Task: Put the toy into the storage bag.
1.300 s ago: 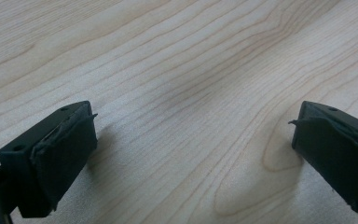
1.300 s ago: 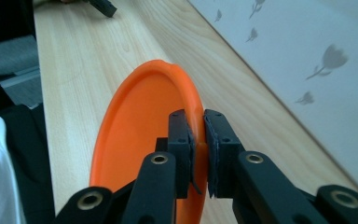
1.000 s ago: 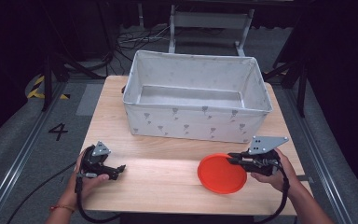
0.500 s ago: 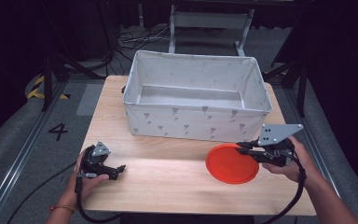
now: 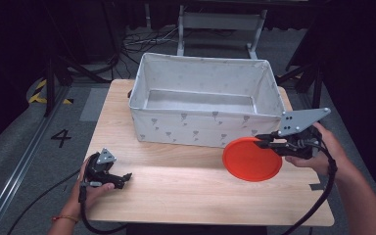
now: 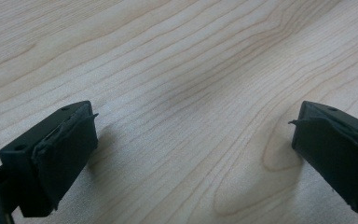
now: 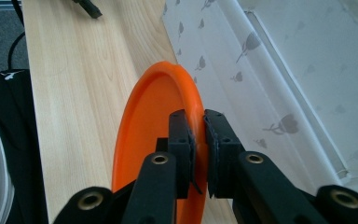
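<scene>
Orange plate (image 5: pixel 252 159): held by its rim in my right tongs (image 5: pixel 269 143), lifted off the wooden table (image 5: pixel 176 196) and tilted, its face turned toward the camera above. In the right gripper view the plate (image 7: pixel 154 140) stands nearly edge-on between my two jaws, which are closed down on the rim with only the rim's thickness between them; grip sits at the plate's near edge, the rest of the disc extending ahead of the tips. Just beyond the plate's far edge, ahead of my right tongs (image 7: pixel 197 135) and to their right in that view, is the white fabric bin (image 5: pixel 203 105) with small grey printed motifs; the plate overlaps the bin's front wall in the high view, whether it touches I cannot tell. The bin's (image 7: pixel 279 79) wall and open inside run along the right of my right tongs' own view. My right hand (image 5: pixel 323 152) wraps the handle behind the jaws, cable trailing back toward me. My left tongs (image 5: pixel 122 178) rest low at the near left part of the table, well apart from plate and bin, held in my left hand (image 5: pixel 90 183). Left gripper view: left tongs (image 6: pixel 191 154) with jaws spread wide, nothing between them, bare wood grain (image 6: pixel 177 70) beneath and ahead.
</scene>
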The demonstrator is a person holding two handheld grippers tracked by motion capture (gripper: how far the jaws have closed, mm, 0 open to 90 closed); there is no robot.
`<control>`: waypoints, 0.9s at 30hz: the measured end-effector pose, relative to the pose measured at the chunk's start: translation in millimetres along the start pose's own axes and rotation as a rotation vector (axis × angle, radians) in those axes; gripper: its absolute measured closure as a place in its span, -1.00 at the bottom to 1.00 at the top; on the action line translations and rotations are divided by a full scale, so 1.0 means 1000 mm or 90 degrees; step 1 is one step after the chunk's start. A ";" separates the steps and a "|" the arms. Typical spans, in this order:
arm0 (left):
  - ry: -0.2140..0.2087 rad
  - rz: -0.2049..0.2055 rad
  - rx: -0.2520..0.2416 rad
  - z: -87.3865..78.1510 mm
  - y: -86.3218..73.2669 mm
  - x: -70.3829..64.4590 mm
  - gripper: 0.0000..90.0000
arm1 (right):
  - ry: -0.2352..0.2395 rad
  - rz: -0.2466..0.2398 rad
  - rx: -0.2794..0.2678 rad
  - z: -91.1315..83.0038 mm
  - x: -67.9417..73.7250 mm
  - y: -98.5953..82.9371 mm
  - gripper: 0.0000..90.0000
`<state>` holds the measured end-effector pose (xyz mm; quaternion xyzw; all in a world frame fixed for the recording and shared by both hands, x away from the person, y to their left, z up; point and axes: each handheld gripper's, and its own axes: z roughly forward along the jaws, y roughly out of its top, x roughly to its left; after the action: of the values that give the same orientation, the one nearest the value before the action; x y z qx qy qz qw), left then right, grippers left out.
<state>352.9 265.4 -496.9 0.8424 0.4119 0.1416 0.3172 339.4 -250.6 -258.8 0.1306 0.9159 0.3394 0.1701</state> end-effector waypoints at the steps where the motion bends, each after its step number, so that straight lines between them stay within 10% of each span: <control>1: 0.000 0.000 0.000 0.000 0.000 0.000 -0.99 | -0.003 -0.001 0.000 -0.003 -0.001 0.002 0.83; 17: 0.002 0.003 -0.002 0.000 0.000 0.000 -0.99 | -0.048 -0.018 -0.024 -0.037 -0.032 0.041 0.83; 27: 0.002 0.004 -0.001 0.000 0.000 0.000 -0.99 | -0.127 0.006 -0.059 -0.058 -0.069 0.061 0.83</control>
<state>352.9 265.7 -496.8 0.8431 0.4096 0.1445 0.3169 386.2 -263.1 -161.7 0.1604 0.8772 0.3672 0.2647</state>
